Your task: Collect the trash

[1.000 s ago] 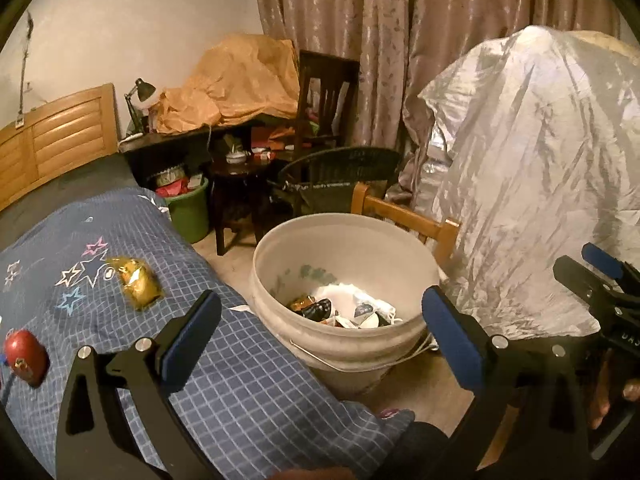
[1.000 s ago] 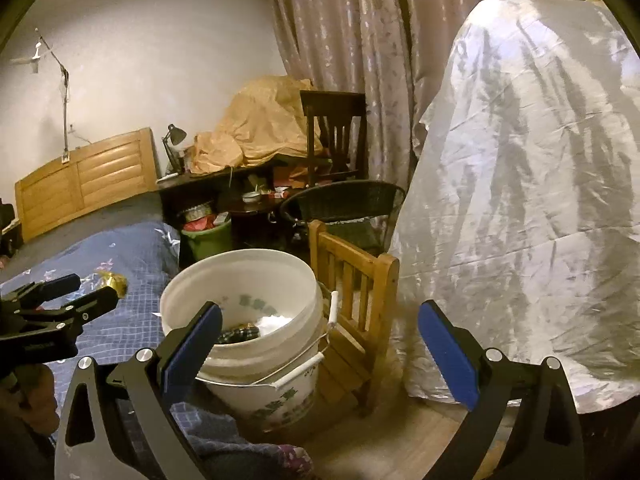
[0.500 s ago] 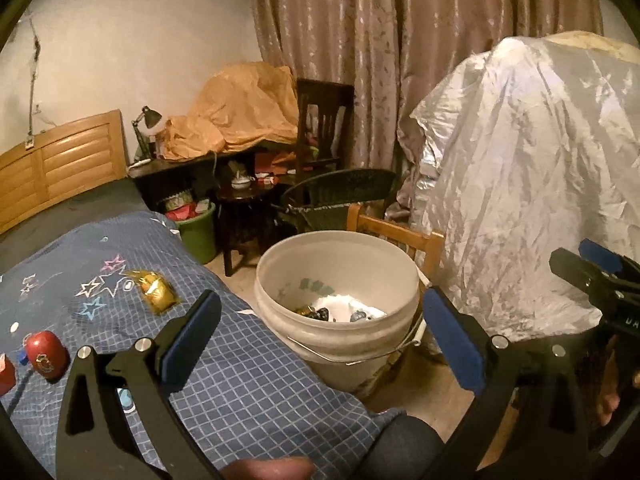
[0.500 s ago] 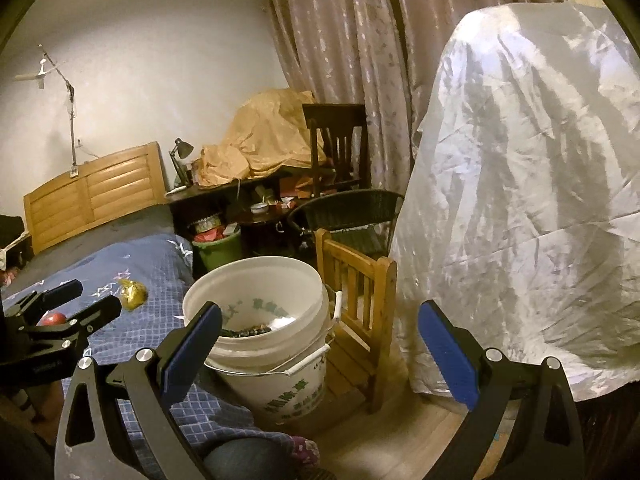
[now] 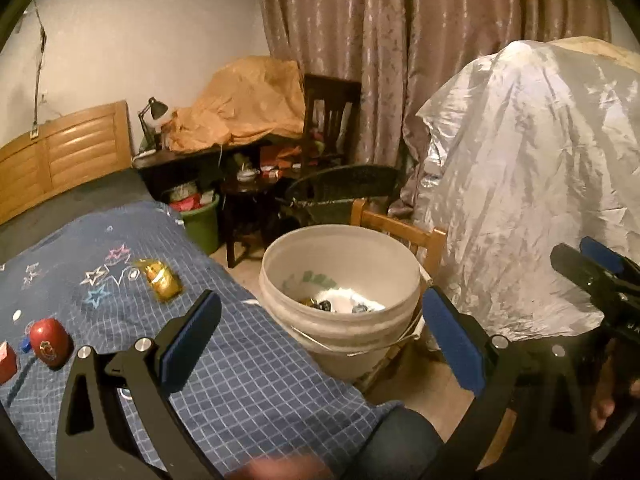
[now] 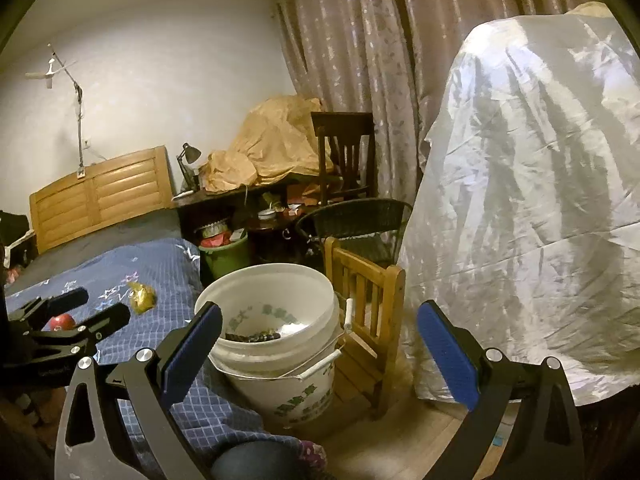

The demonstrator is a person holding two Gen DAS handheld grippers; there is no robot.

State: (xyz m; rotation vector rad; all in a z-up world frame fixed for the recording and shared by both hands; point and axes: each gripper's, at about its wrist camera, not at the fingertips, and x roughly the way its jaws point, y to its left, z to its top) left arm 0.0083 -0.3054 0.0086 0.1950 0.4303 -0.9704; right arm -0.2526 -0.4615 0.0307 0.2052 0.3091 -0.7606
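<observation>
both grippers, left [image 5: 320, 334] and right [image 6: 318, 340], are hanging with fingers released, grasping nothing. a gold wrapper [image 5: 160, 278] and red ball [image 5: 50, 342] are lying on the bed [image 5: 248, 380] beside the bucket [image 5: 340, 240].

We're in a lived-in bedroom: a bed [image 5: 240, 360] with a wooden slatted headboard [image 6: 100, 196] and blue star-print quilt [image 5: 100, 280], floor-length curtains [image 6: 360, 60], a cluttered desk [image 6: 224, 196] with a lamp [image 6: 188, 160], wooden chairs [image 6: 344, 152] alongside.
</observation>
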